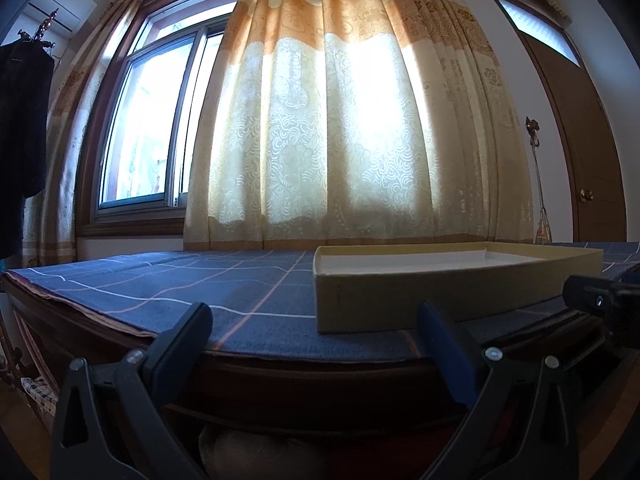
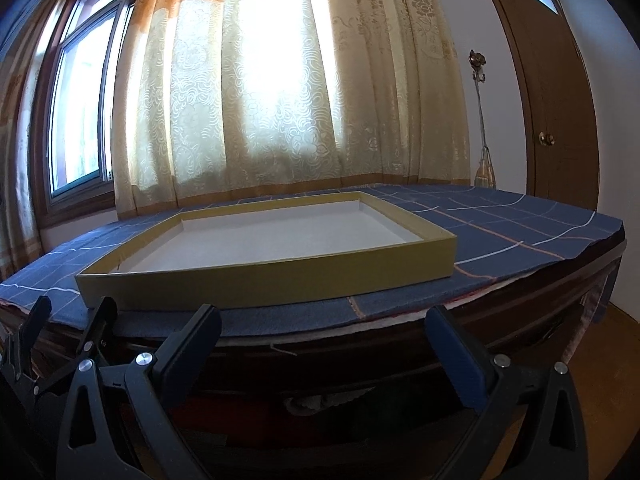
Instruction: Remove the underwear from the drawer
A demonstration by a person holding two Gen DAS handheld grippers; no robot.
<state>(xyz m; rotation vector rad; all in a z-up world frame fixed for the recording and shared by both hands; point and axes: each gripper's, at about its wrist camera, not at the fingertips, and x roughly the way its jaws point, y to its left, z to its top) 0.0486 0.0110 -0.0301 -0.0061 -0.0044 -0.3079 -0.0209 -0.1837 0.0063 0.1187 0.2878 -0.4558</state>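
I'm holding my left gripper and right gripper spread wide, empty; shallow box sitting at twelve o'clock.

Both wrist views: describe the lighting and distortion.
Left wrist view: sunlit curtain blows out white, backlighting the dim tray; fisheye bows the window frame. Right wrist view: same curtain glare, the dresser front in deep shadow, door curved.

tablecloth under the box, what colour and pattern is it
Dark blue tablecloth with a grid of thin white and orange lines; clearest in the right wrist view.
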